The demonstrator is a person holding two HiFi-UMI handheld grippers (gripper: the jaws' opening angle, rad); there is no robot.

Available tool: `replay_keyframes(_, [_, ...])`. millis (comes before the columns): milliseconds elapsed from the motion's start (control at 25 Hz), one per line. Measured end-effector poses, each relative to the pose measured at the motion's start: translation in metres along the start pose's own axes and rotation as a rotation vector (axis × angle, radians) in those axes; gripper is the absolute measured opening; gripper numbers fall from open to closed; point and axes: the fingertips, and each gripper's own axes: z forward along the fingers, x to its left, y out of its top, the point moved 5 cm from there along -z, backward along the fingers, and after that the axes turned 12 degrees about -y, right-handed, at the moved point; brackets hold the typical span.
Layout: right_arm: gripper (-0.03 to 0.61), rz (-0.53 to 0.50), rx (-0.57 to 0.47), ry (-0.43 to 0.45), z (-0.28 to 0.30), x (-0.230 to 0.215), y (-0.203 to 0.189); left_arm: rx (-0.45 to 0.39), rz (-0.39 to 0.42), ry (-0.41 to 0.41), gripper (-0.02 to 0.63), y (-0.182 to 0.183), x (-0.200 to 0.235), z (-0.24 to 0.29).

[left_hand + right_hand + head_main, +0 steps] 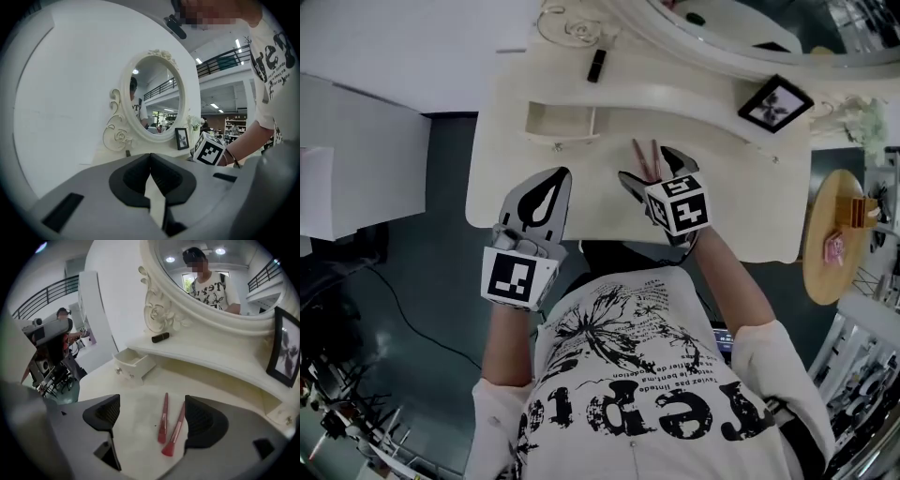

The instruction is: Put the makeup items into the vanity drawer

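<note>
Two red makeup brushes lie side by side on the cream vanity top. My right gripper hovers just over them, open; in the right gripper view the brushes show between its spread jaws without either pad touching them. A small drawer stands pulled out to the left, with nothing showing inside. A black lipstick lies on the upper shelf. My left gripper is at the table's front edge, left of the right one, shut and empty.
An oval mirror in a carved frame rises behind the shelf. A black picture frame stands at the right of the shelf. A round wooden side table is to the right, a white box to the left.
</note>
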Motion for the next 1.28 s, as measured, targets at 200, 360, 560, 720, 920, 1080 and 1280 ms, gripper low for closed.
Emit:
replay_keyframes(200, [0.405, -0.012, 0.111, 0.003, 0.043, -0.008, 0.004, -0.001, -0.001, -0.073, 0.012, -0.002, 0.041, 0.031])
replay_keyframes(360, [0.33, -0.029, 0.205, -0.003, 0.065, -0.011, -0.001, -0.032, -0.034, -0.093, 0.012, 0.001, 0.053, 0.051])
replay_keyframes(560, [0.261, -0.009, 0.271, -0.029, 0.078, -0.015, -0.002, -0.028, -0.029, -0.129, 0.012, 0.001, 0.058, 0.063])
replay_keyframes(720, [0.186, -0.018, 0.295, -0.085, 0.08, -0.02, -0.001, -0.028, -0.023, -0.142, 0.012, 0.002, 0.062, 0.067])
replay_keyframes(920, [0.132, -0.046, 0.306, -0.11, 0.082, -0.019, 0.0, -0.031, -0.011, -0.158, 0.012, 0.006, 0.065, 0.067])
replay_keyframes(1080, [0.055, -0.023, 0.364, -0.116, 0.078, -0.008, -0.004, -0.027, 0.001, -0.175, 0.012, 0.01, 0.069, 0.06])
replay_keyframes(1280, [0.055, -0.031, 0.305, -0.168, 0.073, -0.012, 0.012, -0.035, 0.023, -0.185, 0.012, 0.02, 0.081, 0.046])
